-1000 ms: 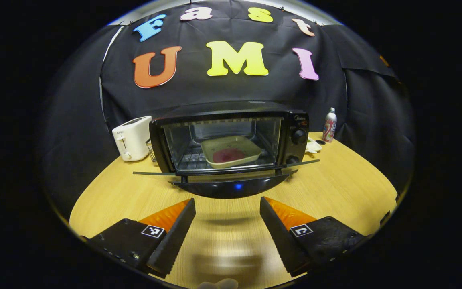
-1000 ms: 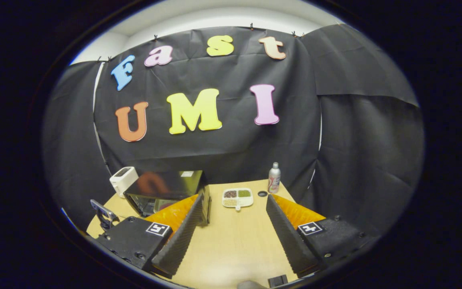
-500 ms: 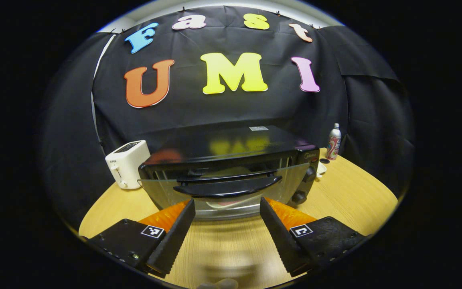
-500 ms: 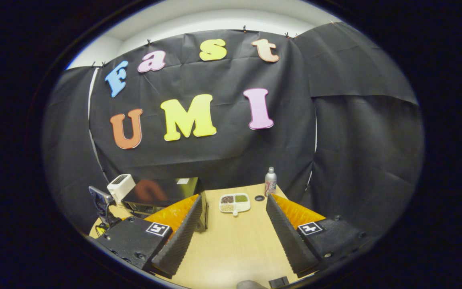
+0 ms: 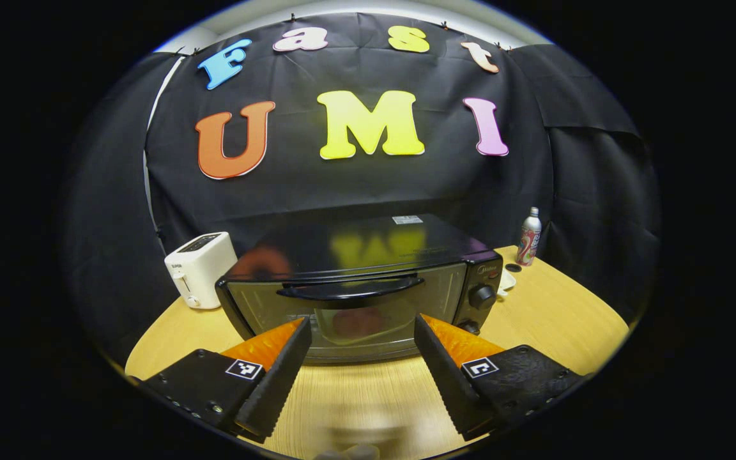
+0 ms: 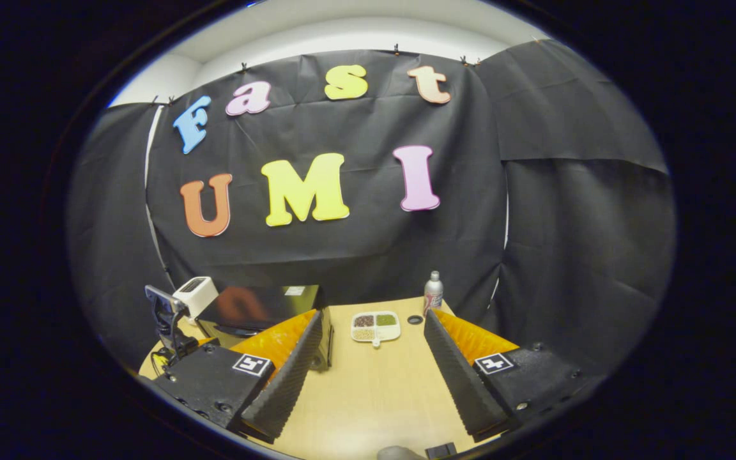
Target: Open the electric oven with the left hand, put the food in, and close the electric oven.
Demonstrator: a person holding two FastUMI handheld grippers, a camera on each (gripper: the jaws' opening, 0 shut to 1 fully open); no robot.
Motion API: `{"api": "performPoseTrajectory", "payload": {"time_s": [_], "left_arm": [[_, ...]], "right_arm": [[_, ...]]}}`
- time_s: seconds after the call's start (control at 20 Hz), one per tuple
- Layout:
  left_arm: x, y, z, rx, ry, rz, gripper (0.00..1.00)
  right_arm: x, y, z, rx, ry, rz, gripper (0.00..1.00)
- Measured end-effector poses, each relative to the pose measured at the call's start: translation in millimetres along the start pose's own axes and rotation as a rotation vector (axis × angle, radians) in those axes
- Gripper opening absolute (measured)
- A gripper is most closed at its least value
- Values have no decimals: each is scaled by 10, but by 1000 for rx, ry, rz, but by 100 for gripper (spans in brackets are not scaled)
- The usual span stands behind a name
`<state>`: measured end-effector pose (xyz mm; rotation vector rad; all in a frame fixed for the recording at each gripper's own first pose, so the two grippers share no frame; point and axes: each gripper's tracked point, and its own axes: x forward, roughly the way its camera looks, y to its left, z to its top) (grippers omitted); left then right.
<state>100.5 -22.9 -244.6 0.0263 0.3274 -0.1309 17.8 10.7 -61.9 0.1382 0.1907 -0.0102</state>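
Note:
In the left gripper view the black electric oven (image 5: pixel 368 281) stands on the wooden table with its glass door shut and its handle (image 5: pixel 349 291) across the top of the door. Through the glass the dish with red food (image 5: pixel 355 322) shows dimly. My left gripper (image 5: pixel 362 321) is open just in front of the door, touching nothing. In the right gripper view the oven (image 6: pixel 259 306) sits at the left behind one finger. My right gripper (image 6: pixel 374 317) hangs open and empty above the table. The left gripper (image 6: pixel 167 313) shows near the oven's front.
A white toaster (image 5: pixel 200 268) stands left of the oven. A bottle (image 5: pixel 529 236) and a small black cap (image 5: pixel 512 268) are at the back right. A white divided dish (image 6: pixel 375 326) with grains lies right of the oven. The table (image 5: pixel 553 319) has bare wood on the right.
The oven door went from lying flat open, through half raised, to shut. The left gripper rose in front of it. The right gripper barely shifted.

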Motion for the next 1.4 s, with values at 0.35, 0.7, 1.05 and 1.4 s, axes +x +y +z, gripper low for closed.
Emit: {"api": "performPoseTrajectory", "payload": {"time_s": [0.35, 0.7, 1.05, 1.4], "left_arm": [[-866, 254, 707, -47, -87, 59, 97], [-1891, 503, 1523, -25, -228, 114, 97], [-2634, 552, 1653, -37, -274, 150, 97], [-2879, 570, 1620, -46, -274, 152, 89]], "right_arm": [[-161, 148, 240, -19, -73, 48, 96], [-387, 283, 474, -70, -160, 79, 100], [-662, 333, 347, -56, -166, 93, 96], [-946, 261, 283, -59, -179, 69, 96]]}}
